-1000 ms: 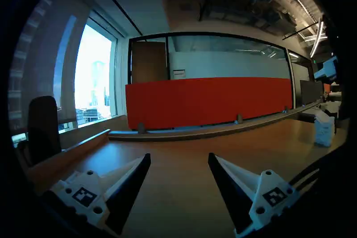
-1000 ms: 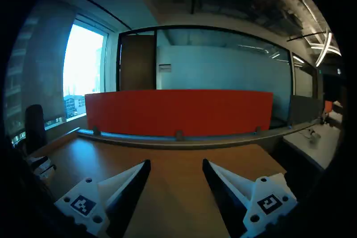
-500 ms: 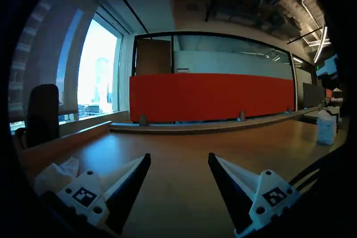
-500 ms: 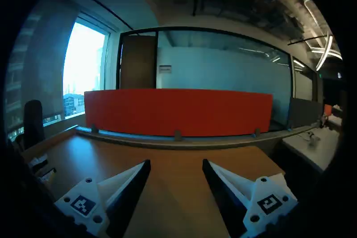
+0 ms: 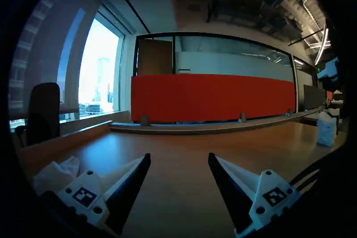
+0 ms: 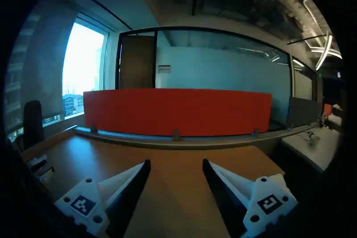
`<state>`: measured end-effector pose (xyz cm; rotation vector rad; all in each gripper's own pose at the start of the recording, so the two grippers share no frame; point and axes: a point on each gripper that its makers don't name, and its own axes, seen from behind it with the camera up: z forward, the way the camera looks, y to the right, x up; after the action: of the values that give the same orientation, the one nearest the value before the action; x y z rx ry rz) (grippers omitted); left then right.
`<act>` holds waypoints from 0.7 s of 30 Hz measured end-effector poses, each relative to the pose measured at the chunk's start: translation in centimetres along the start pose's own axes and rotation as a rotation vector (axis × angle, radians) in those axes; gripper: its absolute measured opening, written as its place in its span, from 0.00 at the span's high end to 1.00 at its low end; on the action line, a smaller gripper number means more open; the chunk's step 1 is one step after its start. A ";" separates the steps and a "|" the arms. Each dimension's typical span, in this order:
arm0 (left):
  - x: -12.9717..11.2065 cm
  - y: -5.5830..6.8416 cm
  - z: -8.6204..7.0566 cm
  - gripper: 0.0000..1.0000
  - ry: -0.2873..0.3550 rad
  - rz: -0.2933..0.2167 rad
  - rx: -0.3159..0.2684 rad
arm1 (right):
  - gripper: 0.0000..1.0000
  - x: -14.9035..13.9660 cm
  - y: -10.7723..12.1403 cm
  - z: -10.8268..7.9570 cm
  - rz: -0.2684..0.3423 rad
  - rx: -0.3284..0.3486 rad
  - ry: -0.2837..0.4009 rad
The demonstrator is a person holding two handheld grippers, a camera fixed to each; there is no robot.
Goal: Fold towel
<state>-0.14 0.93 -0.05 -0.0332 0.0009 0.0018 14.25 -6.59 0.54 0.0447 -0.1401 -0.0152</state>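
- Your left gripper (image 5: pixel 178 157) & right gripper (image 6: pixel 175 162) — both spread wide, empty, low over the desk (image 5: pixel 187 142).
- Towel (image 5: pixel 52 175): crumpled, white, just beside the left gripper's left finger.
- Ahead: red divider (image 5: pixel 214 97); black chair (image 5: pixel 42 113) far left.
- Vs 1 s ago — towel has come into the left gripper view.

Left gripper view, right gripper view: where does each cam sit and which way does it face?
Left gripper view: rides the left gripper, low over the brown wooden desk, facing the long red divider panel; own open jaws at the bottom, crumpled white cloth lower left.
Right gripper view: rides the right gripper, low over the desk, facing the divider; own open jaws at the bottom.
Shared: desk, divider, bright window on the left.
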 end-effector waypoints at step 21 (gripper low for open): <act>0.1 -0.1 0.0 0.04 0.000 -0.001 0.000 | 0.10 0.5 3.5 0.2 -0.026 -0.078 0.080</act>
<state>-0.01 0.83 -0.01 -0.0333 0.0005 0.0011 14.78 -3.12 1.00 -0.0312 -0.0586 -0.0451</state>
